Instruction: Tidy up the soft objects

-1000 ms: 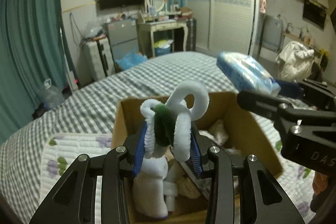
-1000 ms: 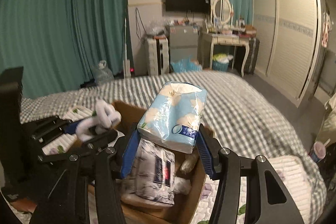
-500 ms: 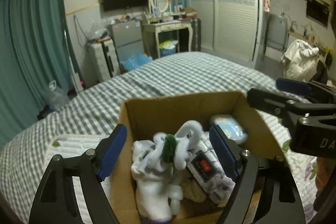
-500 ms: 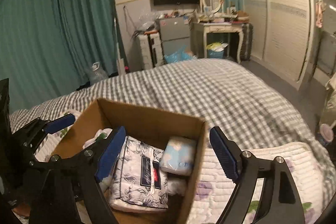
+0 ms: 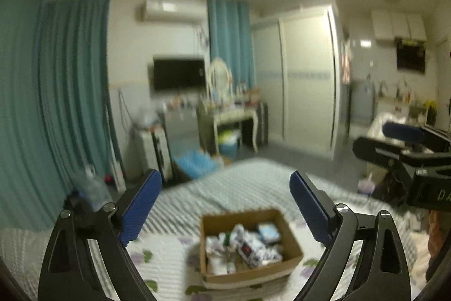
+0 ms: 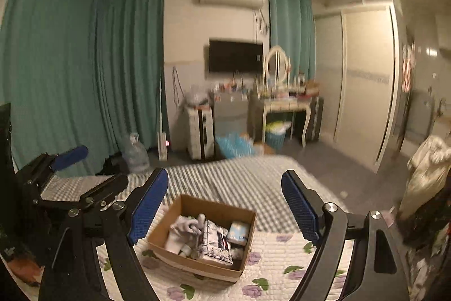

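Both claws hung wide and empty, high above the bed (image 6: pixel 239 177). The box (image 6: pixel 197 264) of soft things lay below and ahead, between the left gripper (image 5: pixel 225 212) and right gripper (image 6: pixel 225 206), neither clearly nearer.

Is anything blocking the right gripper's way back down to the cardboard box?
Nothing visible does. The right gripper hangs open above the cardboard box on the bed, with clear air between them. The left gripper is off to the side, also open, not over the box's opening.

Only "DA", possibly cut off, shows on the right tool (image 5: pixel 403 143).
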The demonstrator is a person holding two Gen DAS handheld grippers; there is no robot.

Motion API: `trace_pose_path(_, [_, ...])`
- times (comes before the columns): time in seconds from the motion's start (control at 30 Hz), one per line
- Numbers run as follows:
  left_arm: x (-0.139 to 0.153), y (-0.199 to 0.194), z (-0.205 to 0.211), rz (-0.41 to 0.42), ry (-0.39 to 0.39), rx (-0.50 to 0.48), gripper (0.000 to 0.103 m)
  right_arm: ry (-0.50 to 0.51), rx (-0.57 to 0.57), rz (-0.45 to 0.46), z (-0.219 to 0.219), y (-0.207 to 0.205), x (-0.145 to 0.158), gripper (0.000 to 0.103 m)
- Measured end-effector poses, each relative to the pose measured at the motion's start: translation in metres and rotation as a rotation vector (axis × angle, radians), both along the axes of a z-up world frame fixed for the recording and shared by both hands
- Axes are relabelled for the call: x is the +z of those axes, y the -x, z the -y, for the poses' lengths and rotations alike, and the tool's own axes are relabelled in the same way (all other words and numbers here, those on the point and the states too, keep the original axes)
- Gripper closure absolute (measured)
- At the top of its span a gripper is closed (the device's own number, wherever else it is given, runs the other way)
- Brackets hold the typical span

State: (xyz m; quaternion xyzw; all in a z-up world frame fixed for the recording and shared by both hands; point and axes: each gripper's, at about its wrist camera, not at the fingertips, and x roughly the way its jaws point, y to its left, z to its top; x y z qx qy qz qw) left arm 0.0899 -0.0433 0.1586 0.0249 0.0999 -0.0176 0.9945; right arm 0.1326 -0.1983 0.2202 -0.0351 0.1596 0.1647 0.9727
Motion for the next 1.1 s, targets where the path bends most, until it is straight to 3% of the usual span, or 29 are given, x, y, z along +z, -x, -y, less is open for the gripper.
trace_pose_path(0.07, [0.015,0.030,-0.003,0.063,-0.001,0.001,0.009,0.000,-0.003,0.056,-0.002,0.035,0.018,0.001])
trace_pose_path(0.2, [0.029,0.079,-0.011,0.136,-0.003,0.012,0.009,-0.026,-0.010,0.148,-0.001,0.095,0.033,0.000])
trace_pose_path(0.43, [0.001,0.119,-0.024,0.145,-0.006,0.034,0.009,-0.099,-0.003,0.198,-0.009,0.150,0.004,0.000])
trace_pose_path(0.63, [-0.056,0.105,-0.035,0.086,-0.002,0.058,0.009,-0.117,-0.013,0.179,-0.012,0.140,-0.056,0.000])
trace_pose_path(0.83, [-0.113,0.079,-0.035,0.004,-0.034,0.088,0.009,-0.125,-0.031,0.089,-0.015,0.110,-0.127,0.000])
trace_pose_path(0.93, [-0.127,0.071,-0.036,-0.029,-0.016,0.076,0.009,-0.130,-0.051,0.014,-0.014,0.092,-0.153,0.000])
trace_pose_path(1.1, [-0.138,0.067,-0.032,-0.053,-0.018,0.076,0.009,-0.090,-0.071,-0.016,-0.017,0.081,-0.169,0.000])
